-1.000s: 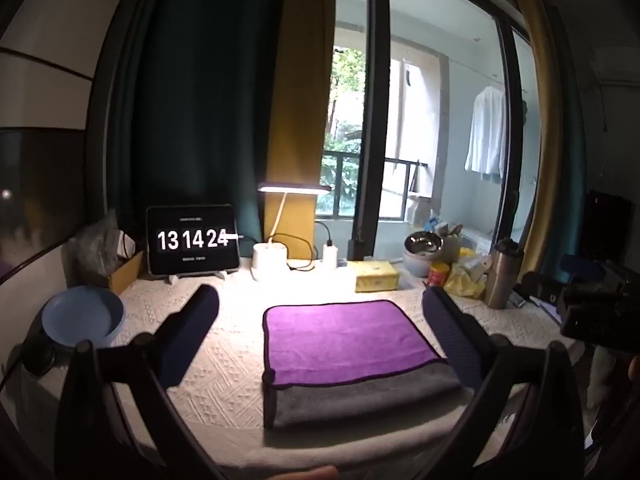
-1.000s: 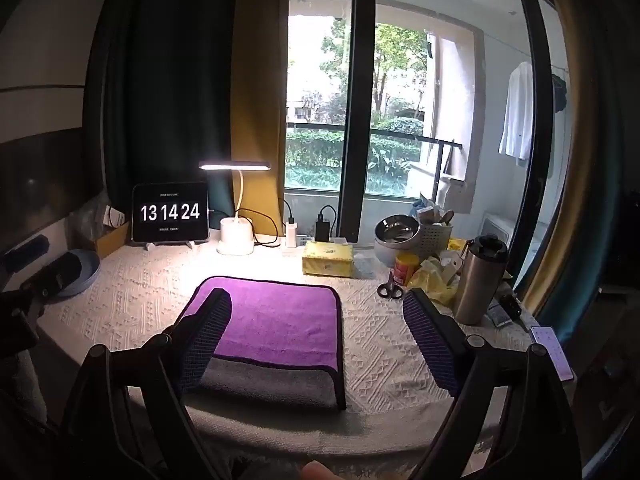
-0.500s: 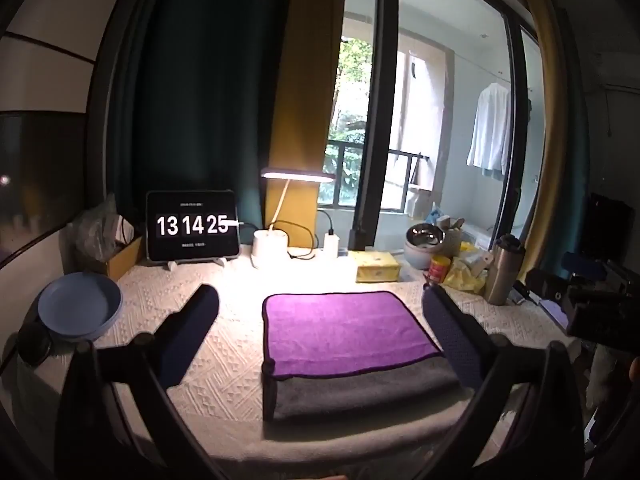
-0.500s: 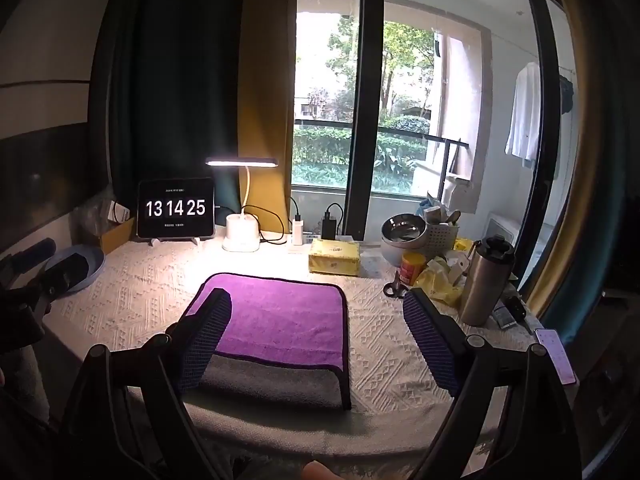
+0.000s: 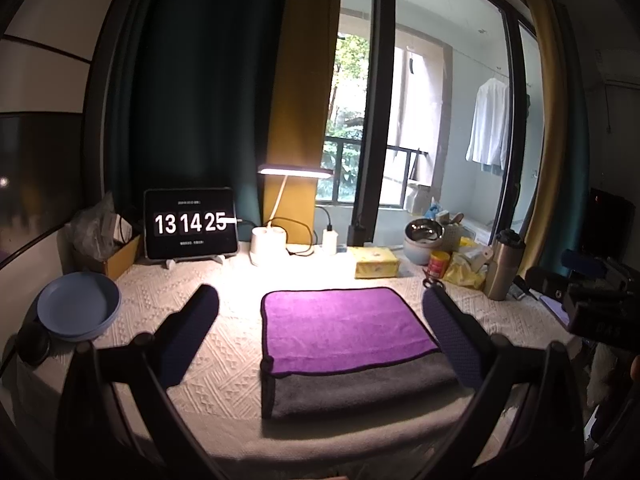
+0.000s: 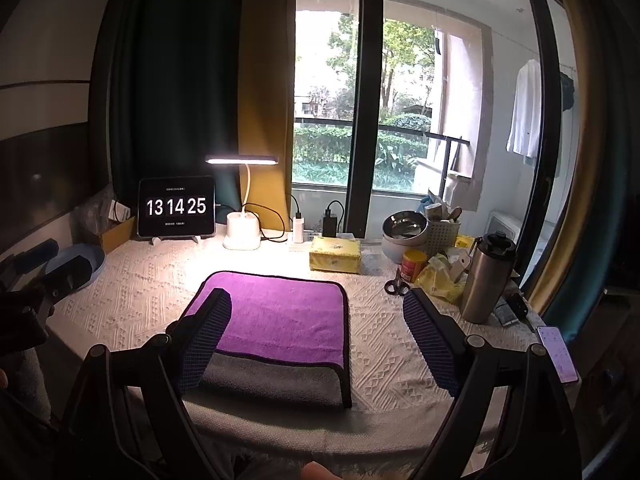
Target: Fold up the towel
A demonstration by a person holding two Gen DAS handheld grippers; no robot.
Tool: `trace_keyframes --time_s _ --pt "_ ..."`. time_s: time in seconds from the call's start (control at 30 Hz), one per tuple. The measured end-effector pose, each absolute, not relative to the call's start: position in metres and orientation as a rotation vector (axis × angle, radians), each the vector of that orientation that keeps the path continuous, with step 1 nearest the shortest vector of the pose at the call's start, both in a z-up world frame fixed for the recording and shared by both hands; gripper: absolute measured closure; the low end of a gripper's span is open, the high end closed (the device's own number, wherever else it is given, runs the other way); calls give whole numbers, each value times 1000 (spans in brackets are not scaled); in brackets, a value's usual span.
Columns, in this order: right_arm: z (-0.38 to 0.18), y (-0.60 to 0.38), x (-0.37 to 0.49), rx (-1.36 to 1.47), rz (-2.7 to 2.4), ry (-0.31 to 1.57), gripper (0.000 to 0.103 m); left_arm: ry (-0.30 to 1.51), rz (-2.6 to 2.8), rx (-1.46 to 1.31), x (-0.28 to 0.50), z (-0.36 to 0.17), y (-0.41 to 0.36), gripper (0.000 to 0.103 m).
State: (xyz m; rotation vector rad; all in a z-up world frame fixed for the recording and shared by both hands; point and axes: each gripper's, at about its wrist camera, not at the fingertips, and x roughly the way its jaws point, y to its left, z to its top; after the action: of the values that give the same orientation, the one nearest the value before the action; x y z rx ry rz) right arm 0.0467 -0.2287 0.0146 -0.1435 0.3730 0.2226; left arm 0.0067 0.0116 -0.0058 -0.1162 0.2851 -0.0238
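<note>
A towel (image 5: 340, 328), purple on top and grey underneath, lies folded flat on the white textured tablecloth (image 5: 192, 296) near the front edge. It also shows in the right wrist view (image 6: 284, 320). My left gripper (image 5: 320, 320) is open and empty, held back above the table's front edge, its fingers either side of the towel. My right gripper (image 6: 316, 320) is open and empty, held back the same way, its left finger (image 6: 208, 328) over the towel's left part.
A blue plate (image 5: 78, 306) sits at the left. A tablet clock (image 5: 190, 224), lamp (image 5: 268, 244) and yellow tissue box (image 5: 374, 262) stand at the back. A steel bottle (image 6: 486, 280), scissors (image 6: 396, 286), cans and a bowl crowd the right. A phone (image 6: 556, 352) lies at the right edge.
Both grippers have drawn back and risen a little, so the view tilts up; the towel has not moved. The clock went from 13:14:24 to 13:14:25.
</note>
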Motion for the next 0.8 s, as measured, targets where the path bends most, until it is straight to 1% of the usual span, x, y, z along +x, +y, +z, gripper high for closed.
trace_keyframes --time_s 0.8 --pt "9 -231 49 -138 226 389 13 292 -29 -106 9 -6 11 0"
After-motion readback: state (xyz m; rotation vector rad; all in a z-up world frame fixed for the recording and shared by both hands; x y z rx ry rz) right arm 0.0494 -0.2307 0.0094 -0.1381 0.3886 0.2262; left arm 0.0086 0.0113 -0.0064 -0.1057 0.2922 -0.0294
